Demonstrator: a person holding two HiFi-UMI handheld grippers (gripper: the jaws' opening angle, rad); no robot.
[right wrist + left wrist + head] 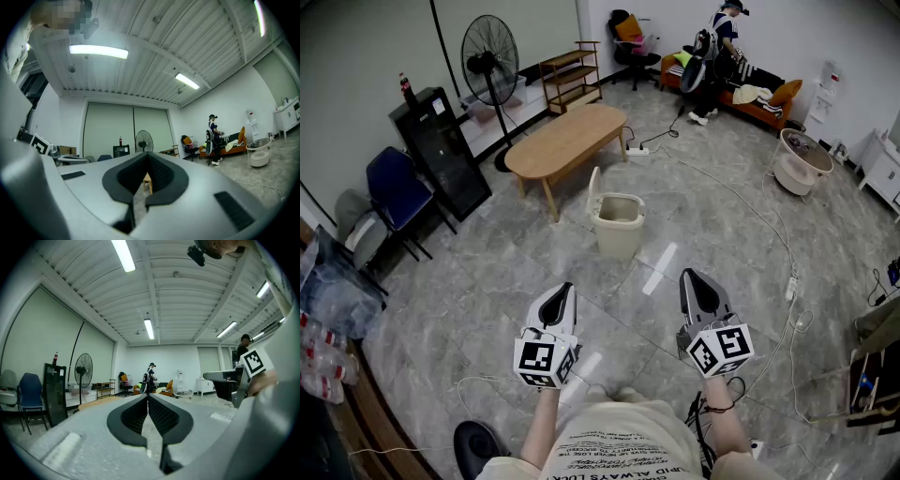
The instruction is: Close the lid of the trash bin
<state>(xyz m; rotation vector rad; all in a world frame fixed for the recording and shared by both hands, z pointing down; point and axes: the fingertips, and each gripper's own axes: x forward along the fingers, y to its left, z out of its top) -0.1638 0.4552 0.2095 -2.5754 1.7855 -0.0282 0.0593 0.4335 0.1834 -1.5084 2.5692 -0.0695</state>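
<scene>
A beige trash bin (619, 225) stands on the grey floor ahead of me in the head view, and its lid (593, 187) is tipped up at the bin's left rim. My left gripper (568, 287) is held low in front of my body, shut and empty, well short of the bin. My right gripper (686, 275) sits beside it at about the same distance, also shut with nothing in it. In the left gripper view the left gripper (148, 395) has its jaws pressed together. The right gripper (148, 153) looks the same in its own view. The bin is hidden in both gripper views.
A wooden oval table (567, 139) stands just behind the bin. A standing fan (490, 56), a black cabinet (441, 150) and a blue chair (398, 187) line the left wall. Cables and a power strip (790, 288) cross the floor at right. A person (712, 56) stands by the far sofa.
</scene>
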